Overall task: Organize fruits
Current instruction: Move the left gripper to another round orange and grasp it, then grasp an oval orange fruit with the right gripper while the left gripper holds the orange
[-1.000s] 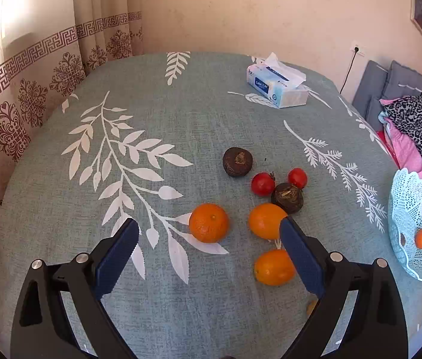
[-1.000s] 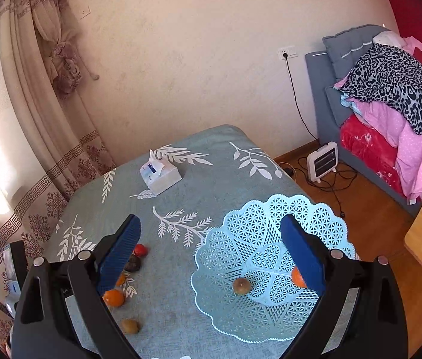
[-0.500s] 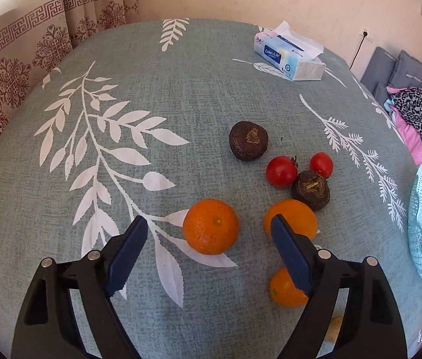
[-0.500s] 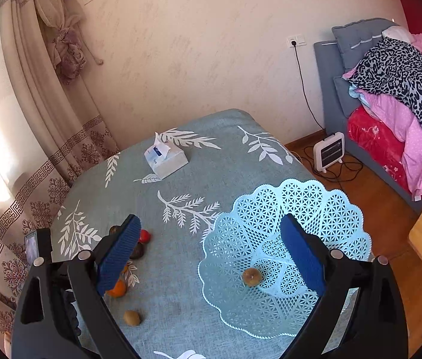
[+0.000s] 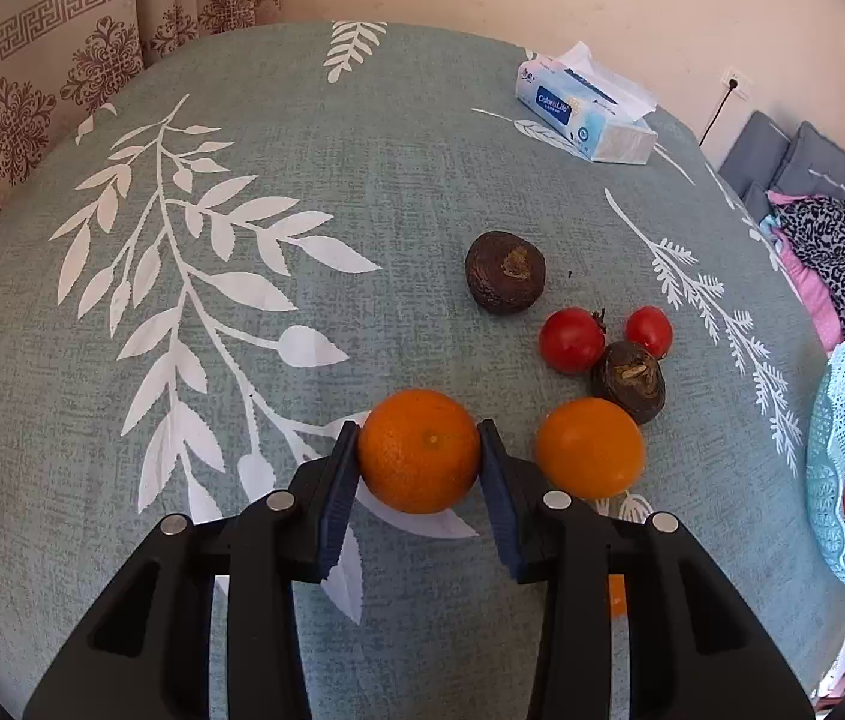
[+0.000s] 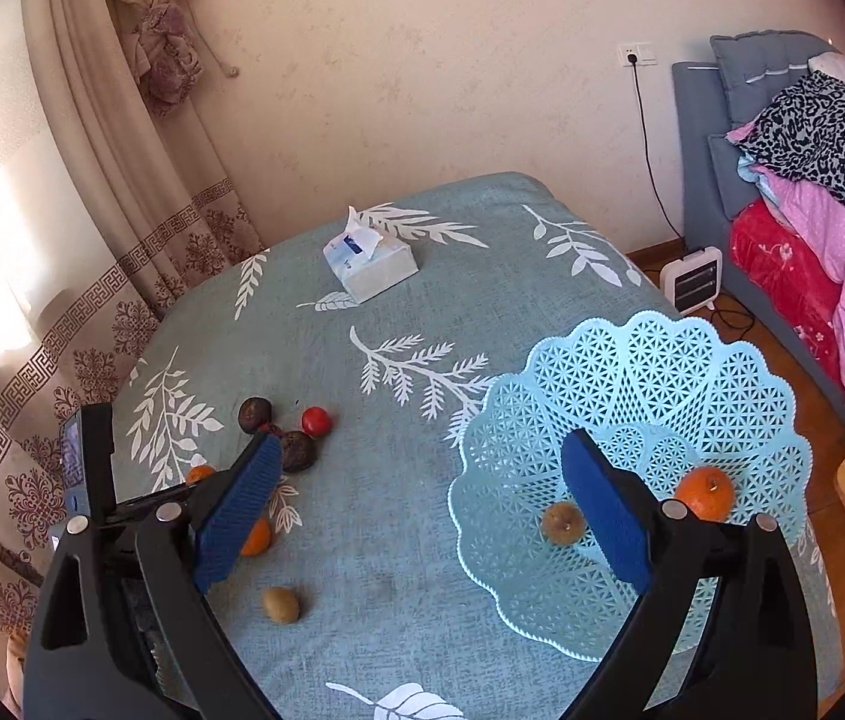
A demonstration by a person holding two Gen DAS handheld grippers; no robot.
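My left gripper (image 5: 419,459) is shut on an orange (image 5: 419,461) that rests on the teal tablecloth (image 5: 242,420). Beside it lie a second orange (image 5: 590,447), two red tomatoes (image 5: 571,340), and two dark brown fruits (image 5: 505,272). A third orange (image 5: 617,594) is mostly hidden behind the right finger. My right gripper (image 6: 416,510) is open and empty, held above the table near the light blue lattice basket (image 6: 662,372). The basket holds an orange (image 6: 705,492) and a small brown fruit (image 6: 563,522). A kiwi (image 6: 281,604) lies loose on the cloth.
A tissue box (image 5: 587,111) stands at the far side of the table. Curtains (image 6: 92,180) hang at the left. A bed with piled bedding (image 6: 830,180) and a small heater (image 6: 692,279) stand to the right. The basket sits at the table's right edge.
My left gripper moved forward and down, and its jaws closed onto the nearest orange. My right gripper drifted slightly and stayed open.
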